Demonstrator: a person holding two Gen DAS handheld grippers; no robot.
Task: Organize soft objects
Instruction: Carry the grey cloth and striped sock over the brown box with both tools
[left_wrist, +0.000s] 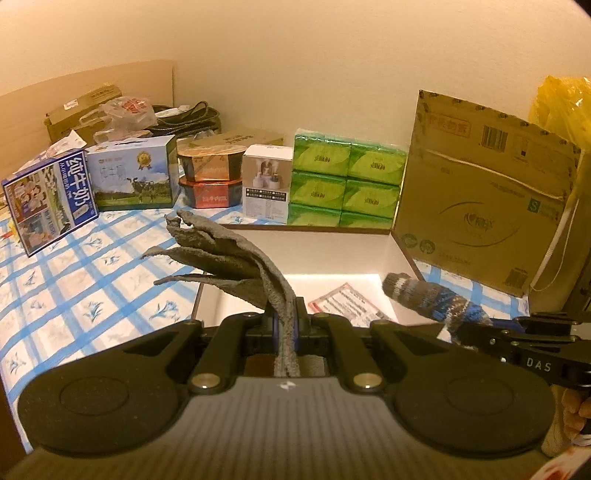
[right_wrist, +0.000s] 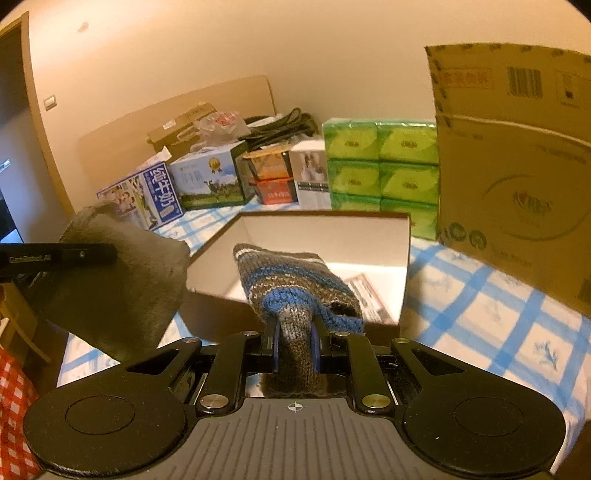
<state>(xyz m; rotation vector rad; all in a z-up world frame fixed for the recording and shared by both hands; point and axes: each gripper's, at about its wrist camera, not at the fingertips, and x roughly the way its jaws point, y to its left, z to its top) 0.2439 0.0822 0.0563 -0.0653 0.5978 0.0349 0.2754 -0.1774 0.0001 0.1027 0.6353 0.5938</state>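
Green tissue packs (left_wrist: 343, 181), milk cartons (left_wrist: 133, 177), tall cardboard box (left_wrist: 484, 192), yellow bag (left_wrist: 561, 103), checked tablecloth (left_wrist: 74, 288)

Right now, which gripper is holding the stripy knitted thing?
The right gripper. Its jaws pinch the blue, grey and white striped knit piece over the open white box. The left gripper holds a plain grey cloth with no stripes.

A folded grey cloth (left_wrist: 229, 254) was raised beside the open white-lined box (right_wrist: 332, 236). A blue-and-grey striped knitted piece (right_wrist: 291, 288) hung above its near edge.
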